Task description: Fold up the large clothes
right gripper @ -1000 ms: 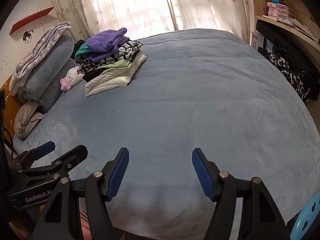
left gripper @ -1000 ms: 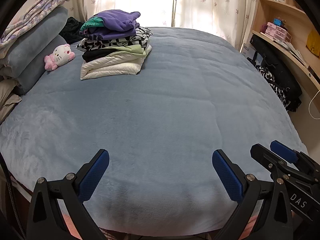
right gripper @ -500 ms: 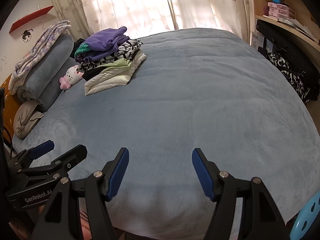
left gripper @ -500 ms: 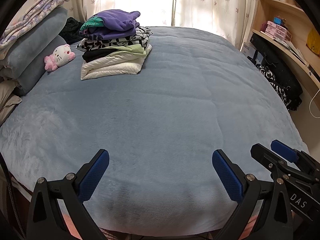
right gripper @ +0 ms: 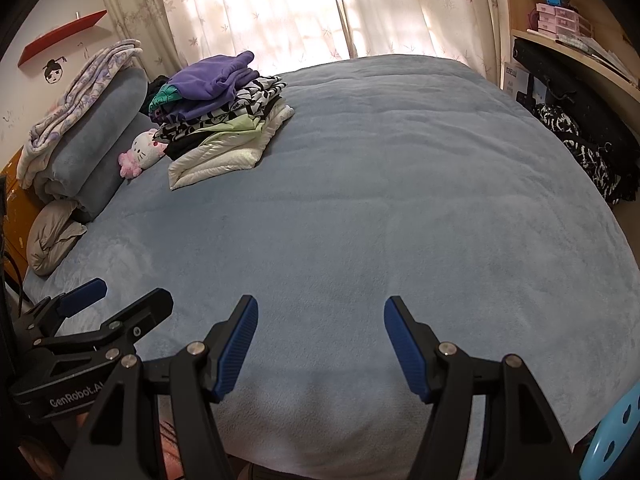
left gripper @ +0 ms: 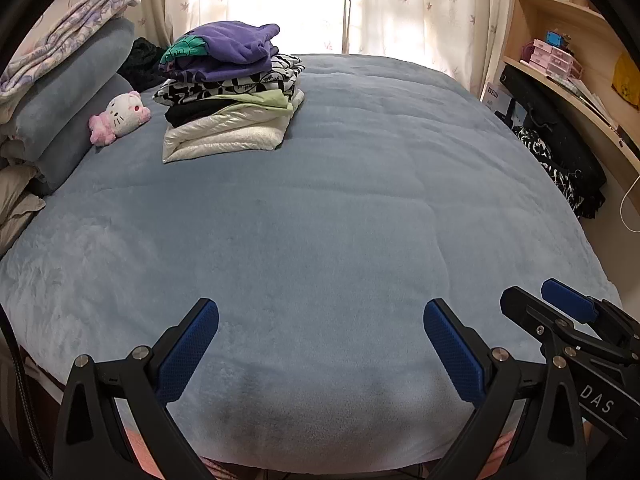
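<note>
Blue-padded left gripper (left gripper: 320, 340) and right gripper (right gripper: 320, 340) both gape empty above the bed (left gripper: 340, 220). Red shelf (right gripper: 64, 42): right view only.

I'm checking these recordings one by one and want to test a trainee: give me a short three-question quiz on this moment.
1. True or false: the left gripper holds a garment.
2. Which garment tops the stack of folded clothes? A) white B) purple C) black
3. What lies on the blue blanket between the stack and the pillows?

Key:
1. False; it is open and empty, like the right gripper, above bare blanket.
2. B; the purple garment.
3. A white and pink plush cat toy.
</note>
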